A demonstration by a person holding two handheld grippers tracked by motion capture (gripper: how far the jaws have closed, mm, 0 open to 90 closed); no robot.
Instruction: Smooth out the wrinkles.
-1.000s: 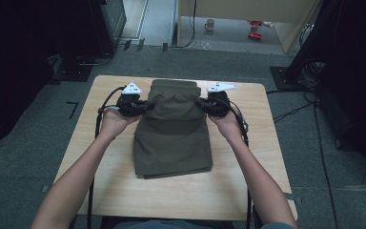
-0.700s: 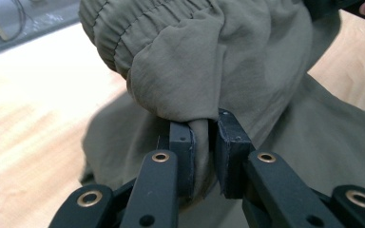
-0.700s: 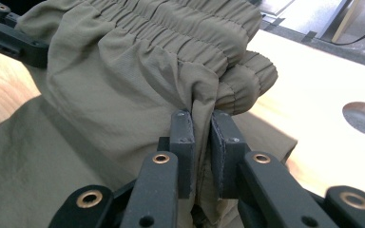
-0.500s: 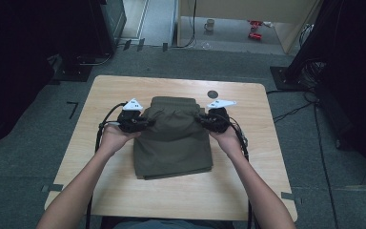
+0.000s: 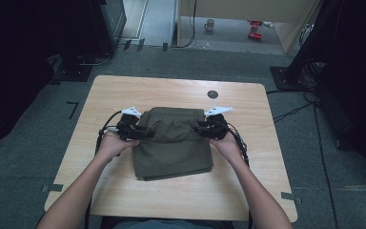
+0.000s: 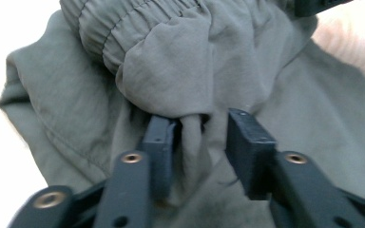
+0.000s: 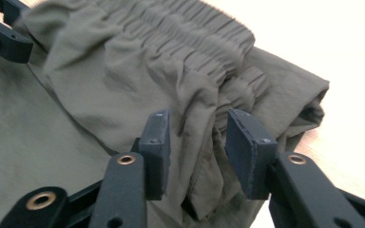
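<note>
**Green shorts folded on the surface, both hand-held grippers loosened**

The green shorts (image 5: 174, 143) lay folded on the wooden surface (image 5: 124, 90). The stretchy waistband (image 5: 175, 114) was on top, at the end far from the person.

The left hand-held gripper (image 5: 140, 133) sat at the left edge of the shorts, near the waistband. Its jaws had just been opening. In the left gripper view, a pinch of cloth (image 6: 192, 142) stood up between the two black jaws. One jaw was right against the cloth. The other jaw stood a little apart from it. So this hand-held gripper was released and did not squeeze the shorts.

The right hand-held gripper (image 5: 204, 129) sat at the right edge of the shorts, across from the left one. Its jaws had just been opening too. In the right gripper view, a fold of cloth (image 7: 199, 137) lay between the jaws, just below the gathered waistband (image 7: 204, 38). The jaws did not press on the fold. This hand-held gripper was released as well.

The shorts lay between the two hand-held grippers. A small dark round spot (image 5: 212, 94) was on the surface past the right hand-held gripper, well apart from the shorts. The person's hands (image 5: 112, 145) held both hand-held grippers low, close to the surface.
</note>
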